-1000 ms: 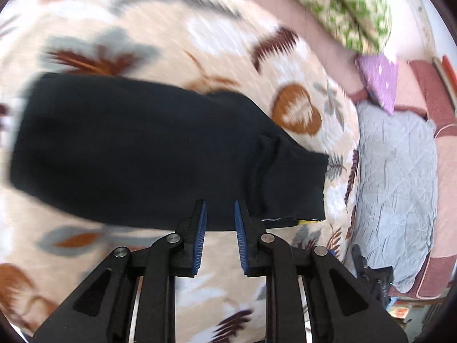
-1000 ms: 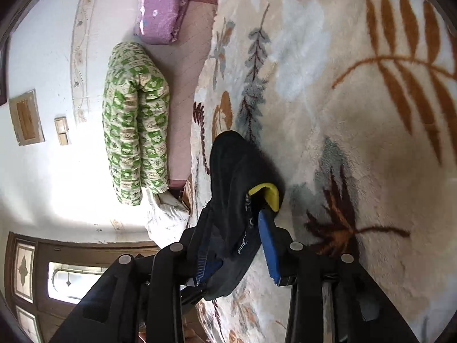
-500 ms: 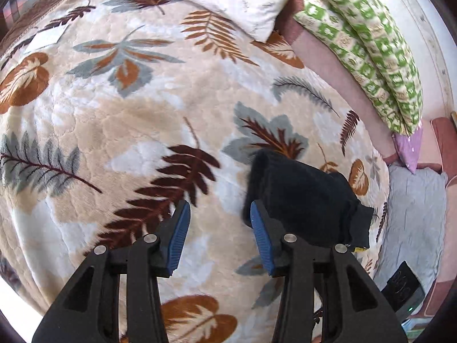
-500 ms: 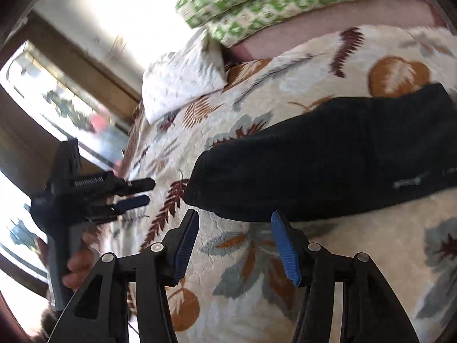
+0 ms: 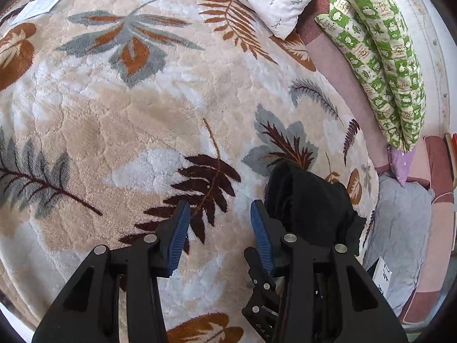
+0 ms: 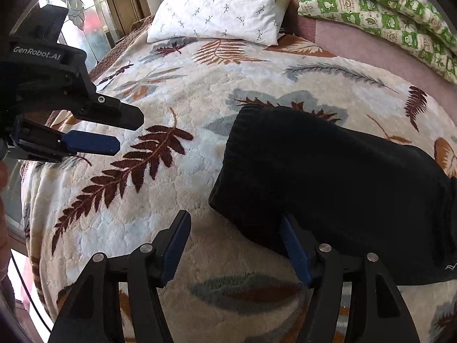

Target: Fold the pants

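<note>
With both claws spread, empty, folded black knit pants (image 6: pixel 328 177) lie on leaf-print plush blanket (image 6: pixel 182 91); right gripper (image 6: pixel 237 243) beside hem, left gripper (image 5: pixel 220 228) off fabric. Risk: snagging hem, undoing fold.

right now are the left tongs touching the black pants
Apart. The right wrist view shows the left tongs open in the air over bare blanket, a wide stretch of it between them and the black pants.
</note>
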{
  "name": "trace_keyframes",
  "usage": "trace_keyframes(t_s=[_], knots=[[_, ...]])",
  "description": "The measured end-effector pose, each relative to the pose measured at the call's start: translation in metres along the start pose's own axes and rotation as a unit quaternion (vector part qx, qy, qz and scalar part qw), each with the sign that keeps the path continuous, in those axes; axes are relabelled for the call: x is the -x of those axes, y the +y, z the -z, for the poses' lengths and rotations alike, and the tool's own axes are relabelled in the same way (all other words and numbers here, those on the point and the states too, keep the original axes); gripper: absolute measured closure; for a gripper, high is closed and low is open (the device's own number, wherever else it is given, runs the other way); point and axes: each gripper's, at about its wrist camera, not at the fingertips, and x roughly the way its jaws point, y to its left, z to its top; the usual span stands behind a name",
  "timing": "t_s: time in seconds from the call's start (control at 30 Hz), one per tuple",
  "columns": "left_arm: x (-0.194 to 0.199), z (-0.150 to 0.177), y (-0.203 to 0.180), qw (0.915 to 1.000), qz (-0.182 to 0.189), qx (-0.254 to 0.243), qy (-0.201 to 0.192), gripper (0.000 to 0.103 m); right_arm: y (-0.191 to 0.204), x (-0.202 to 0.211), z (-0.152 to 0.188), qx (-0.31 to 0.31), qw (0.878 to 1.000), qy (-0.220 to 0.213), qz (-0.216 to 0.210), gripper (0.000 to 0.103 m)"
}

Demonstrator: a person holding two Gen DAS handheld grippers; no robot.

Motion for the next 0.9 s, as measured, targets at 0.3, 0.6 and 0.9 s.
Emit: trace_keyframes(t_s=[0.3,0.6,0.9], knots=[[-0.01,0.0,-0.011,1.0,0.005,0.006,0.005,0.061,-0.01,-0.002,-0.006,0.009,0.999,-0.028,0.021,0.065],[-0.036,-0.003,-0.041,0.9949,0.087,0.039,0.034,0.053,-0.024,0.018,-0.001,-0.001,0.998,-0.06,-0.006,0.08],[-0.066,-0.013,-0.054,0.9944,0.086,0.039,0.047,0.038,-0.028,0.014,0.002,-0.011,0.998,-0.057,-0.021,0.08]])
